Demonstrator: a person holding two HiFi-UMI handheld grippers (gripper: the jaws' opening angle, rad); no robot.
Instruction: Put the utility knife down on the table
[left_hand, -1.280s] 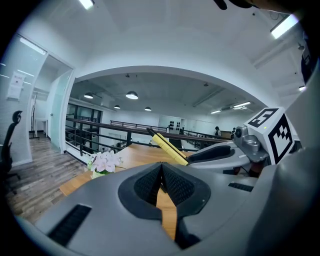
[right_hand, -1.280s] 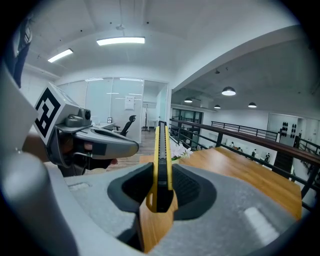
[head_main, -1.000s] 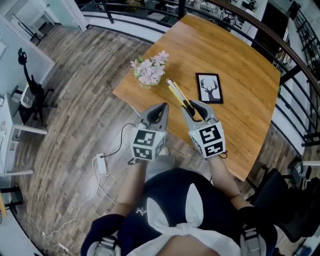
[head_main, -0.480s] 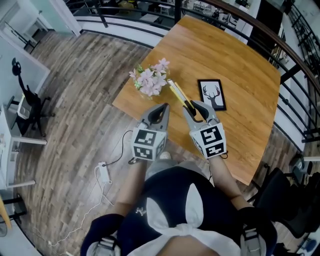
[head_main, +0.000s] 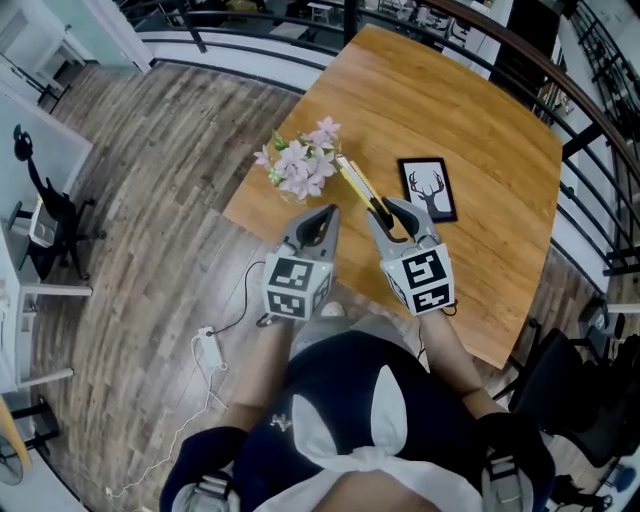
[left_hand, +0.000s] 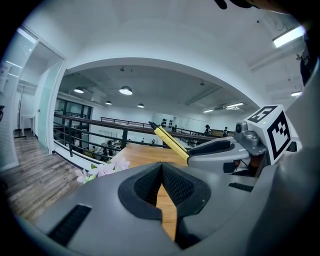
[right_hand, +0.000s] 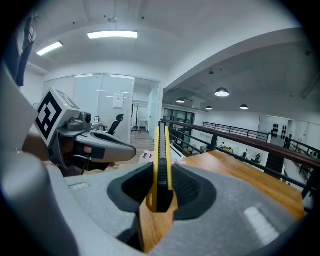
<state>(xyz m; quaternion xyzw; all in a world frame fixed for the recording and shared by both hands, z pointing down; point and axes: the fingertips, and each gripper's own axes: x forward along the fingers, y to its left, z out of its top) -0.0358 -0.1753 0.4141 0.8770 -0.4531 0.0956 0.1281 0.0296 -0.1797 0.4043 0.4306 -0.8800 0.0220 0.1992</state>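
Two grippers: being held side by side at the near edge of the worktop (head_main: 470, 120).
Right gripper (head_main: 388, 208): fingers being squeezed on the utility knife (head_main: 354, 184).
Utility knife: being held up over the worktop, its tip near the flowers (head_main: 300, 165).
Left gripper (head_main: 325, 212): fingers being pressed together on nothing.

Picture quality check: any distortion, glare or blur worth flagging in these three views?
Head view: sharp and evenly lit, no glare on the table, floor boards bowed by the lens. Left gripper view: strong fisheye, dark corners, ceiling strip light blown out. Right gripper view: same fisheye; utility knife crisp.
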